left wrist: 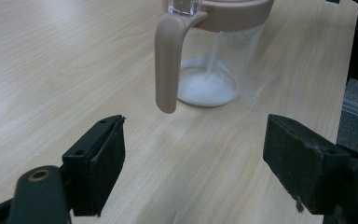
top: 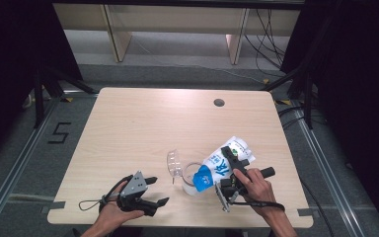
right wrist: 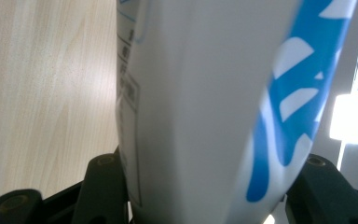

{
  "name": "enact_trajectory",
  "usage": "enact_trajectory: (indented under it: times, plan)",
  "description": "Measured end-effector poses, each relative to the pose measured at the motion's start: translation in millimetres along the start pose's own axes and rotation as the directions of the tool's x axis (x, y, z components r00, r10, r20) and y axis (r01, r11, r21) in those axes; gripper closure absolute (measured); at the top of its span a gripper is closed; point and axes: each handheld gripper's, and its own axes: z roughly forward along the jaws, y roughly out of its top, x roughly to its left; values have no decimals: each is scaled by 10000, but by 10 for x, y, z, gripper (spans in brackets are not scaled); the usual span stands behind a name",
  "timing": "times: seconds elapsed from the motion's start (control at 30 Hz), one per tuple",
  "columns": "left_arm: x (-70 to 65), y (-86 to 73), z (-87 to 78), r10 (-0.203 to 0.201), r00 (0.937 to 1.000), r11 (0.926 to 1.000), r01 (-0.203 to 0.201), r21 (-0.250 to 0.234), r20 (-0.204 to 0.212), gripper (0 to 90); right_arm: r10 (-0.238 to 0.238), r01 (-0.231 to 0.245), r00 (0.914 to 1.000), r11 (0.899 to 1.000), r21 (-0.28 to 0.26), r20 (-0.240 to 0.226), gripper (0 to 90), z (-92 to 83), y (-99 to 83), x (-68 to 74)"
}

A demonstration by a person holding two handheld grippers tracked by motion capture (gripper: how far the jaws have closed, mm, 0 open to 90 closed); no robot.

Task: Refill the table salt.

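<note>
The right gripper has its 2 black jaws clamped about halfway closed on a white plastic bag with blue print, tipped mouth-down over a clear plastic jug with a beige rim and handle. The jug stands on the pale wooden table, near its front edge, and a stream of white powder falls into a small heap at its bottom (seen from the left gripper view). The left gripper rests just beside the jug, jaws wide apart and holding nothing.
</note>
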Motion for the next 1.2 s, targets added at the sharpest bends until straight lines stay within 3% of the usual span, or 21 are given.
enact_trajectory:
  times: [0.03,0.07,0.13,0.2,0.23,0.3,0.37,0.4,0.43,0.53,0.83,0.93,0.97,1.1,1.2]
  plan:
    - [-5,-1,3,-88,10000,10000,88,-15,11,206,13,-13,10000,10000,61,-44,500,-2,-1,2]
    - [-4,-2,3,-83,10000,10000,83,-13,13,206,416,-411,9990,9987,308,-142,500,-16,-1,25]
    - [3,0,-3,42,10000,10000,-42,43,-23,206,286,-285,9995,9994,188,-91,499,-11,-5,19]
    - [-7,-2,3,-134,9999,9999,134,-16,28,206,477,-469,9986,9983,360,-215,500,-22,-5,29]
    - [-4,-1,2,-91,10000,10000,91,-14,7,206,451,-444,9988,9984,356,-194,500,-21,-3,26]
    - [-1,0,0,-16,10000,10000,16,-9,6,206,-273,273,9996,9996,-43,7,501,2,-2,-21]
    - [-6,-2,2,-118,9999,9999,118,-9,27,206,-137,137,9999,9999,15,-11,501,-2,-2,-10]
    - [-2,0,0,-39,10000,10000,39,-8,1,206,272,-269,9996,9993,274,-104,501,-20,-1,20]
    - [0,0,-2,-13,10000,10000,13,24,-12,206,373,-372,9993,9990,250,-62,501,-19,-1,25]
    - [-1,0,1,-15,10000,10000,15,-4,6,206,-101,104,9998,9997,207,-151,503,-18,7,-16]
    - [-5,-1,3,-78,10000,10000,78,-8,25,206,-32,37,9998,9996,268,-185,505,-23,9,-11]
    - [-1,0,1,-13,10000,10000,13,-1,-4,206,-116,119,9999,9996,252,-114,506,-25,13,-16]
    - [-1,0,2,-17,10000,10000,17,-9,4,206,-390,390,9992,9991,157,-17,506,-22,16,-36]
    - [5,0,-2,76,10000,10000,-76,53,-15,206,-370,370,9993,9993,71,96,507,-18,14,-32]
    - [3,0,-2,53,10000,10000,-53,52,-21,206,-377,378,9993,9991,193,-79,508,-23,16,-40]
